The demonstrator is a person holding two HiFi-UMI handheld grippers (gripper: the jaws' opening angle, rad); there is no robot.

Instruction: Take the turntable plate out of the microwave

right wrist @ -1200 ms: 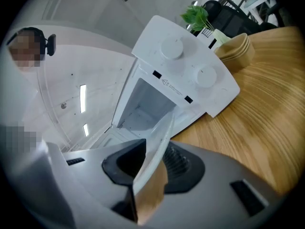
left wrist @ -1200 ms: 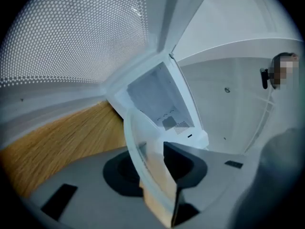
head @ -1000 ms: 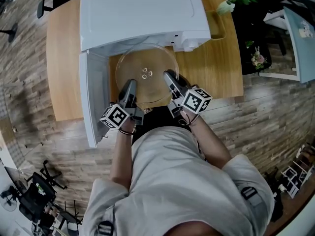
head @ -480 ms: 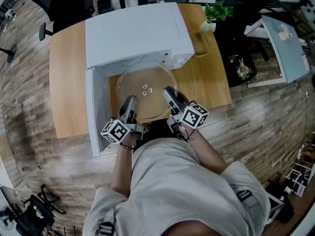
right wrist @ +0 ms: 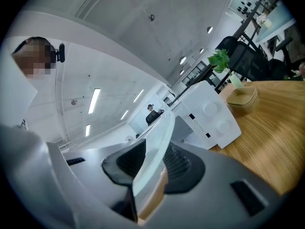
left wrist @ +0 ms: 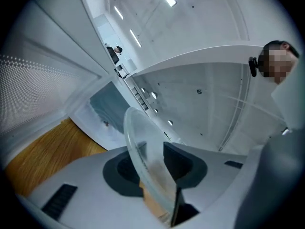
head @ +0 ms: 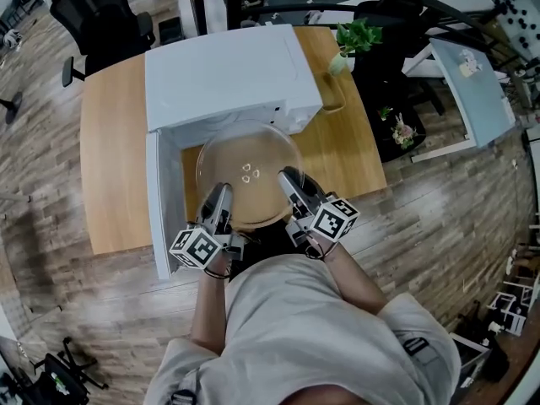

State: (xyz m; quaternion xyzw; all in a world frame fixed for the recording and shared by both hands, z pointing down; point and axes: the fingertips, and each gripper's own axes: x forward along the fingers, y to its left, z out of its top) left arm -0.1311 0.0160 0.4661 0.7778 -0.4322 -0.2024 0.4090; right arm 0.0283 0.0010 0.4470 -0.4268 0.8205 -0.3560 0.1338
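Drawn further out, turntable plate hangs over table on plank floor.

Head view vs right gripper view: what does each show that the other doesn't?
Head view only: the left gripper, the open microwave door, and the turntable plate as a full round disc.
Right gripper view only: the right gripper with its pads pressed on the plate's rim, seen edge-on, and the front knobs.
Both: the plate, the white microwave, the wooden table, the potted plant.
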